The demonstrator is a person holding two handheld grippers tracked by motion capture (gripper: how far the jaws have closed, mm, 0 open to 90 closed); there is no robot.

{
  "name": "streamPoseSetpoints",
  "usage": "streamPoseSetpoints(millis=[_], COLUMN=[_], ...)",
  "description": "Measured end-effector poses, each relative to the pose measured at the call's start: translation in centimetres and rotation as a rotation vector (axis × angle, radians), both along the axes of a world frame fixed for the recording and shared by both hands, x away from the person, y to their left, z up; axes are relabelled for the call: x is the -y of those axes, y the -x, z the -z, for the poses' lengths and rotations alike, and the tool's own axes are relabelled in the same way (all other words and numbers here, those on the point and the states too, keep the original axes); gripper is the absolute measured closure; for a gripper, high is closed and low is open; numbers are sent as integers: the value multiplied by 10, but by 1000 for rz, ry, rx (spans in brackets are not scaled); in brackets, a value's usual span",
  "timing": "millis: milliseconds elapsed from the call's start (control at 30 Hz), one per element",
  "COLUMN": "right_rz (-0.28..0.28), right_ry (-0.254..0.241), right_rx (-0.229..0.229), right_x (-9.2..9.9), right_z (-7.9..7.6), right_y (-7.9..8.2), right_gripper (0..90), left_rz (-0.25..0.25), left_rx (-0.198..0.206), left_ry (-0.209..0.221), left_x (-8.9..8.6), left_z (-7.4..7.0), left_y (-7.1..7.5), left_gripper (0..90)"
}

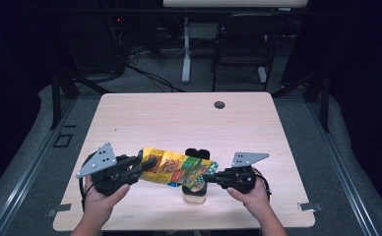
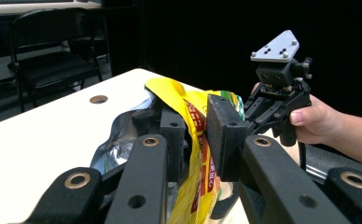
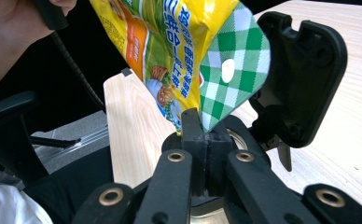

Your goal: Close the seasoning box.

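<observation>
The left gripper point(image 1: 142, 164) has its jaws clamped on the open end of the yellow snack bag point(image 1: 176, 169), silver lining showing. The bag hangs stretched level above the wooden table point(image 1: 189, 118), over a jar with its black flip lid point(image 1: 197, 153) raised. The right gripper point(image 1: 212, 178) has its jaws pinched together on the green-checked sealed edge

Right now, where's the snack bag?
In the high view the snack bag hangs above the table's near edge, stretched between the left gripper and right gripper, over a container.
</observation>
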State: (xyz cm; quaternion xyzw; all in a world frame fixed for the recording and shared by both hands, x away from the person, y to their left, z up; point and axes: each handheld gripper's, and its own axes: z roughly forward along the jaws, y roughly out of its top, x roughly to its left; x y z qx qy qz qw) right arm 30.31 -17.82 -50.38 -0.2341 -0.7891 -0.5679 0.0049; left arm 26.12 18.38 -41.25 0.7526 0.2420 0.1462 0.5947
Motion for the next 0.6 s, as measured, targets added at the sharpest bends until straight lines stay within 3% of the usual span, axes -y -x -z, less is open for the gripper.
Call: streamPoseSetpoints(millis=[433, 600], right_rz=[9, 31], right_ry=[-8, -6], right_rx=[0, 5], right_x=[8, 12], right_z=[-2, 0], right_y=[2, 1], right_gripper=[900, 898], left_rz=[15, 23], left_rx=[-4, 2], left_ry=[10, -8], left_x=[7, 13], left_z=[0, -3], left_y=[-3, -3], left_gripper=[769, 771])
